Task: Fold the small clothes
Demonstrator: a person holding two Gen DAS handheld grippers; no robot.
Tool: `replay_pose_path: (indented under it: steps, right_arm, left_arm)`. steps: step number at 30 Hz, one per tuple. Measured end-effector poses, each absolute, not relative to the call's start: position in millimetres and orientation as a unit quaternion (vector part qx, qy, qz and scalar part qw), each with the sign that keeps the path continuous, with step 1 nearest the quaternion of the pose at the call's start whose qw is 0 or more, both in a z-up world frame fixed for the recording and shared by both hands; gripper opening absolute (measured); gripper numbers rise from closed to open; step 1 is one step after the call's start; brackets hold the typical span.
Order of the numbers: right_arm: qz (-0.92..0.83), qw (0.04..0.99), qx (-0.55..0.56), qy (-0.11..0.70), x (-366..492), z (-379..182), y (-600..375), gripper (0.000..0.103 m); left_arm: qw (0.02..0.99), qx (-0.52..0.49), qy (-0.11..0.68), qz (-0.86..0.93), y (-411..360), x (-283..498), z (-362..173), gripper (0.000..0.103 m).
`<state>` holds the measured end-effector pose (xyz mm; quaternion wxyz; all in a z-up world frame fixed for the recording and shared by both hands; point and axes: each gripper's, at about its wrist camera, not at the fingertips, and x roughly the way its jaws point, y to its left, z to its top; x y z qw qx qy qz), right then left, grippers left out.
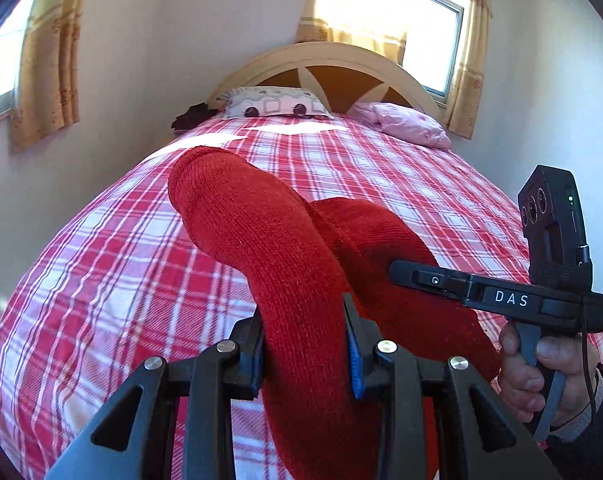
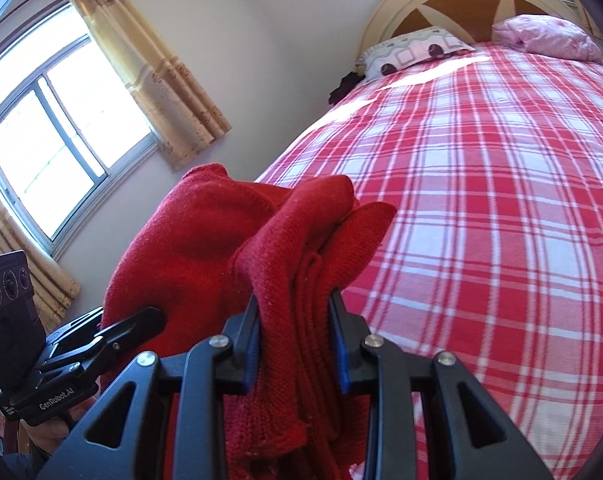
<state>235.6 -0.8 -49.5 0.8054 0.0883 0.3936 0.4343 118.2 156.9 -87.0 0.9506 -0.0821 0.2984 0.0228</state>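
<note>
A red knitted garment (image 1: 269,240) is held up over the plaid bed. My left gripper (image 1: 305,344) is shut on a thick band of it that rises between the fingers. In the left wrist view my right gripper (image 1: 405,272) reaches in from the right with its fingers against the red knit. In the right wrist view my right gripper (image 2: 295,332) is shut on a bunched fold of the same garment (image 2: 205,240). My left gripper (image 2: 141,324) shows at the lower left, clamped on the garment's other side.
The bed (image 1: 381,168) has a red and white plaid cover. A patterned pillow (image 1: 275,102) and a pink pillow (image 1: 401,122) lie by the arched headboard (image 1: 329,64). Curtained windows (image 2: 57,120) are on the left wall and behind the bed.
</note>
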Motion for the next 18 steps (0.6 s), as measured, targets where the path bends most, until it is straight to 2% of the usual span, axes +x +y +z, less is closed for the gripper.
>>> replay_pose_path:
  steps: [18]
  right_arm:
    - [0.47, 0.762, 0.051, 0.442, 222.1, -92.8, 85.1, 0.032]
  left_arm:
    - [0.931, -0.142, 0.327, 0.082, 229.1, 89.2, -139.2, 0.033]
